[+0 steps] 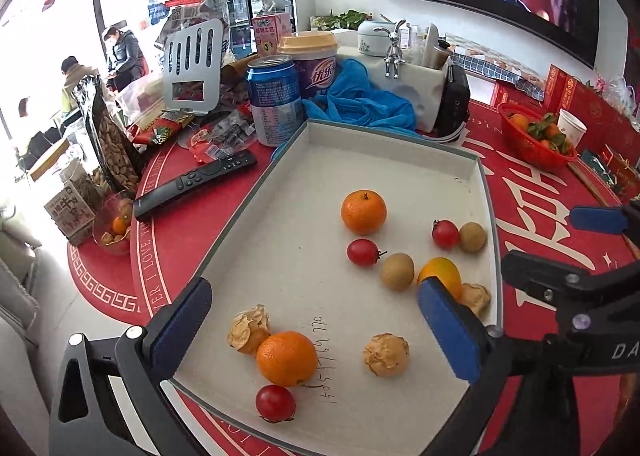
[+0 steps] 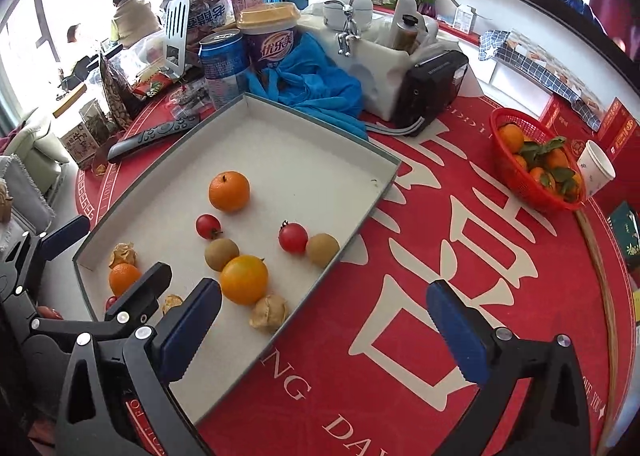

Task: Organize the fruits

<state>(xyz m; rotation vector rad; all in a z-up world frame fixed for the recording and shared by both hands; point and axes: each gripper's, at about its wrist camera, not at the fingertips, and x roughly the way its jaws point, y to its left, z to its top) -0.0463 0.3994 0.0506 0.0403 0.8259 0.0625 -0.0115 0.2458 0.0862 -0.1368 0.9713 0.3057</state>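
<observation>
A shallow white box lid (image 1: 400, 160) (image 2: 280, 144) on the red table holds loose fruit: oranges (image 1: 363, 212) (image 1: 287, 358) (image 2: 243, 279), red cherry tomatoes (image 1: 362, 252) (image 2: 293, 237), brown longans (image 1: 397, 271) (image 2: 322, 249) and papery husked fruits (image 1: 386, 354) (image 2: 269, 313). My left gripper (image 1: 316, 336) is open and empty, low over the lid's near end, around the near orange. My right gripper (image 2: 324, 332) is open and empty, over the lid's right edge and the red mat.
A red basket (image 2: 536, 172) of mandarins and a paper cup (image 2: 596, 168) stand at the right. Behind the lid are a remote (image 1: 192, 184), a blue can (image 1: 276, 100), a purple cup (image 1: 310, 60), a blue cloth (image 1: 360, 100) and a black radio (image 2: 432, 92).
</observation>
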